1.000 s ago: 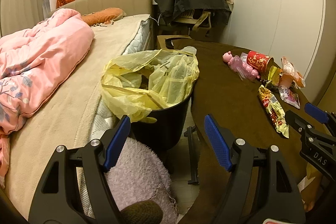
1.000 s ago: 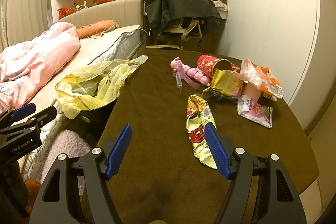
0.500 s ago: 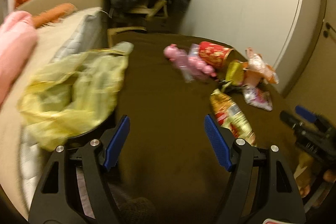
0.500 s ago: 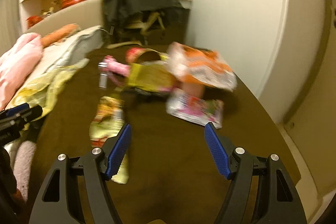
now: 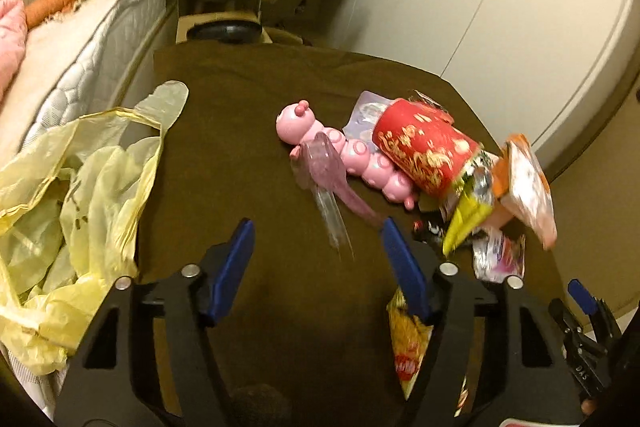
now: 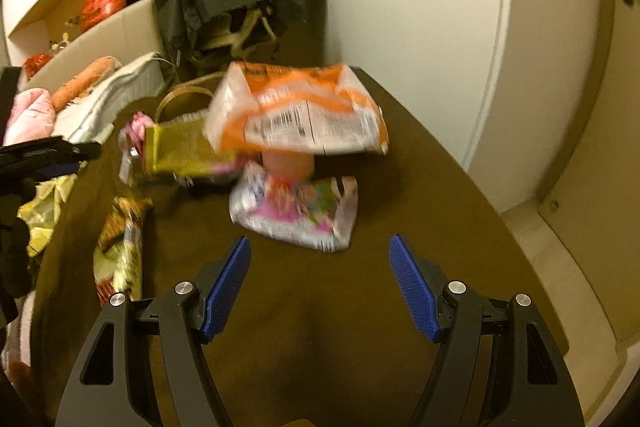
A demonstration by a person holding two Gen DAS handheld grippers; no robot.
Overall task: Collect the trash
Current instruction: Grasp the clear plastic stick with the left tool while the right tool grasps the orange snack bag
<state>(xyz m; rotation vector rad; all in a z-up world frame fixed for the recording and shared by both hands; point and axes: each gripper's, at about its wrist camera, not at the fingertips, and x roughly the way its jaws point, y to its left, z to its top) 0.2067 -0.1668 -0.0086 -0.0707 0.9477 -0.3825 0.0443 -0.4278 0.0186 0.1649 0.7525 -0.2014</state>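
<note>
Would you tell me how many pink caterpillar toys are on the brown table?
1. The pink caterpillar toy lies mid-table, its tail end against the red cup. The wrapper pile beside it could hide something.

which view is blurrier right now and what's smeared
Right wrist view is blurrier: the orange-and-white bag and pink wrapper smear, its print unreadable. Left wrist view: the pink caterpillar toy stays fairly crisp, the pile at right streaks. Both bend at the fisheye edges.

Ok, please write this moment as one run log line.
left gripper: open, empty | right gripper: open, facing pink wrapper | yellow bag: table edge
</note>
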